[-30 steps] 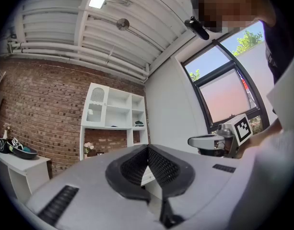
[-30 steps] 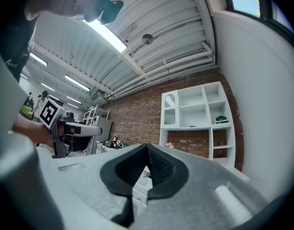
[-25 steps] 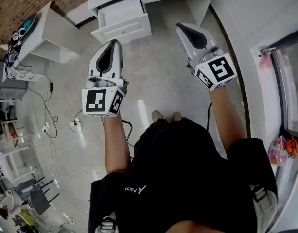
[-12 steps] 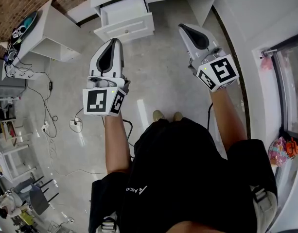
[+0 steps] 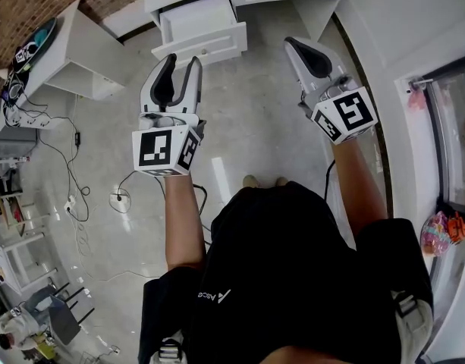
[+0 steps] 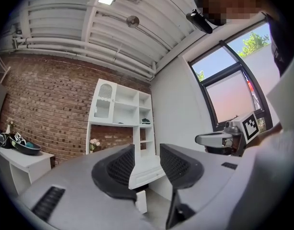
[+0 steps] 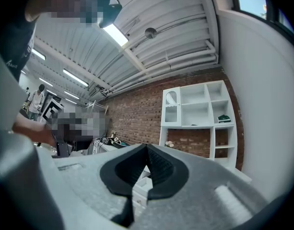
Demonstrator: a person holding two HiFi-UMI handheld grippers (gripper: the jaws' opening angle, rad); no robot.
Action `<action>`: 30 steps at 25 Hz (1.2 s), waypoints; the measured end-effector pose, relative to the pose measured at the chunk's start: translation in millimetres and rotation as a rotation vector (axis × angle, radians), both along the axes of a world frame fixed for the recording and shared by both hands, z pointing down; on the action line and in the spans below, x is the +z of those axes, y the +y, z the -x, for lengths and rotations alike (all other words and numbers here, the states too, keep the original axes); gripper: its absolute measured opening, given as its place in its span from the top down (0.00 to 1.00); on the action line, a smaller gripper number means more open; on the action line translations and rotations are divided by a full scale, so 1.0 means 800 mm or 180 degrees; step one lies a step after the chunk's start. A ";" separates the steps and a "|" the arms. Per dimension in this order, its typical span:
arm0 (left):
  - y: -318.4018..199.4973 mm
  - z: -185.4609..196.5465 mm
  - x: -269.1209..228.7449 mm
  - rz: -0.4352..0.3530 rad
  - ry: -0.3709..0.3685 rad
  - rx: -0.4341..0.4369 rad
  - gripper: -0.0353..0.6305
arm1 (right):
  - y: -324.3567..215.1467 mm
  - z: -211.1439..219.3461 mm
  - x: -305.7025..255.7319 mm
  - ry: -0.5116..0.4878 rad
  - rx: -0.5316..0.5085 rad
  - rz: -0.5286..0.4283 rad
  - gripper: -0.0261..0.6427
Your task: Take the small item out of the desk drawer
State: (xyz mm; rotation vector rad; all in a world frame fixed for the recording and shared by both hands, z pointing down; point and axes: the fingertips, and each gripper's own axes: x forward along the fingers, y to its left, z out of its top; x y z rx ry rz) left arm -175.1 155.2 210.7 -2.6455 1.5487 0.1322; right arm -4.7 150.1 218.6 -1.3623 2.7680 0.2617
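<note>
- Small item: I can't make it out; I judge it lies inside the open desk drawer (image 5: pixel 194 20), whose white interior looks bare from above.
- Drawer: boxy, white-painted, panelled front, pulled out.
- Left gripper (image 5: pixel 183 59): jaws opening, nothing between them; dark ribbed pads. It is best lowered squarely over the drawer mouth before closing.
- Right gripper (image 5: pixel 291 42): jaws together, empty.
- Floor (image 5: pixel 247 120): glossy grey.
</note>
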 end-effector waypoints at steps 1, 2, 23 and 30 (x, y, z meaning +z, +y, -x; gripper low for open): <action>-0.005 0.005 0.001 0.0004 -0.0006 0.0016 0.70 | -0.003 0.005 0.001 0.0012 0.0015 0.0000 0.96; -0.010 0.009 0.002 0.0009 -0.0016 0.0033 0.70 | -0.007 0.009 0.003 0.0026 0.0030 0.0001 0.96; -0.217 0.026 0.093 0.0533 -0.0613 0.0193 0.65 | -0.194 0.034 0.054 0.0155 0.0038 0.0062 0.96; -0.367 0.001 0.159 0.0968 -0.0924 0.0245 0.65 | -0.338 0.006 0.085 0.0226 -0.0013 0.0166 0.96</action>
